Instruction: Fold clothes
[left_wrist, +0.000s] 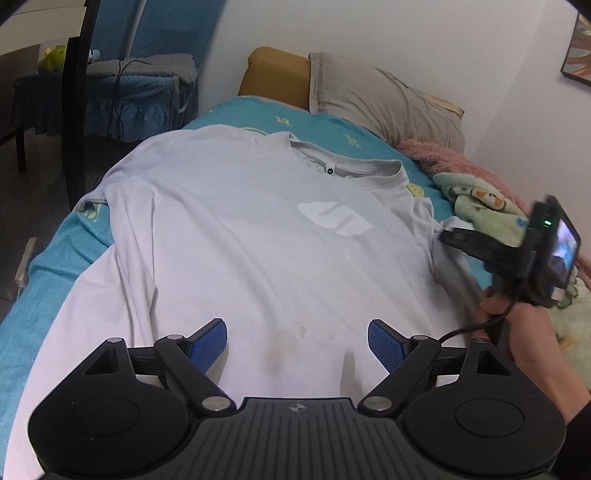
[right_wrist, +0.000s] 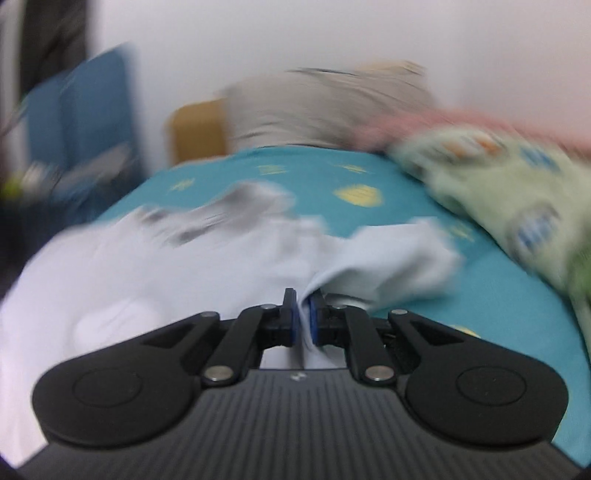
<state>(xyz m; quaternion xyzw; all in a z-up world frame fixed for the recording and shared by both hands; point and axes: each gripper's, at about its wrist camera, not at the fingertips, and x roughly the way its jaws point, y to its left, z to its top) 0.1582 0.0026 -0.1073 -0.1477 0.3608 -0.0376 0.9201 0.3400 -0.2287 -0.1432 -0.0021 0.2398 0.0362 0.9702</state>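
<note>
A pale grey T-shirt (left_wrist: 258, 236) with a white logo lies front-up and spread flat on the teal bed sheet (left_wrist: 59, 258). My left gripper (left_wrist: 297, 338) hovers open over the shirt's lower middle, nothing between its blue pads (left_wrist: 210, 341). In the left wrist view my right gripper (left_wrist: 452, 236) reaches the shirt's right sleeve, held by a hand (left_wrist: 524, 332). In the blurred right wrist view my right gripper (right_wrist: 303, 310) is shut on a pinch of the shirt's sleeve (right_wrist: 388, 258), the cloth bunched up between the pads.
A grey pillow (left_wrist: 388, 99) and a mustard cushion (left_wrist: 273, 74) lie at the bed's head. A pink blanket (left_wrist: 454, 158) and a green printed blanket (left_wrist: 480, 206) sit along the right side by the wall. A dark post (left_wrist: 75, 110) and blue-covered furniture (left_wrist: 140, 92) stand left.
</note>
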